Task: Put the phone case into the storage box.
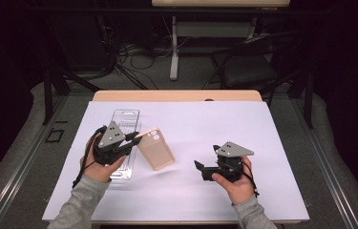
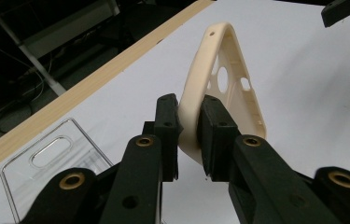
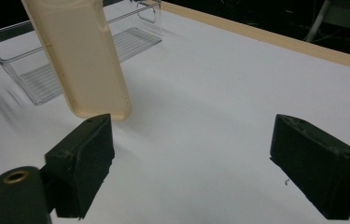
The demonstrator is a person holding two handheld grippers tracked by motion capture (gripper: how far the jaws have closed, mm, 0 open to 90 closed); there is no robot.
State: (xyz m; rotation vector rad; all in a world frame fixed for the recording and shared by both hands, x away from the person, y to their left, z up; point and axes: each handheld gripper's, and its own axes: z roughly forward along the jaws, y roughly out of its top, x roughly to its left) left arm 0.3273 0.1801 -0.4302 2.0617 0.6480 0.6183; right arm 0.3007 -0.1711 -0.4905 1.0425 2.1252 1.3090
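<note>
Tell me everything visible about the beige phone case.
The beige phone case looks like matte, soft plastic or silicone, with camera cut-outs near one end and small holes along its rim. It is empty and held tilted above the white table cover, next to the clear tray. The left hand-held gripper pinches one side wall; nothing else touches it.

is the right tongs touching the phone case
Apart. The right gripper view shows the right tongs wide open over bare table, with the phone case hanging beyond them; the high view shows clear table between the two.

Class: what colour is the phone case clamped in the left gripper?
Pale cream-beige phone case; clearest in the left gripper view.
</note>
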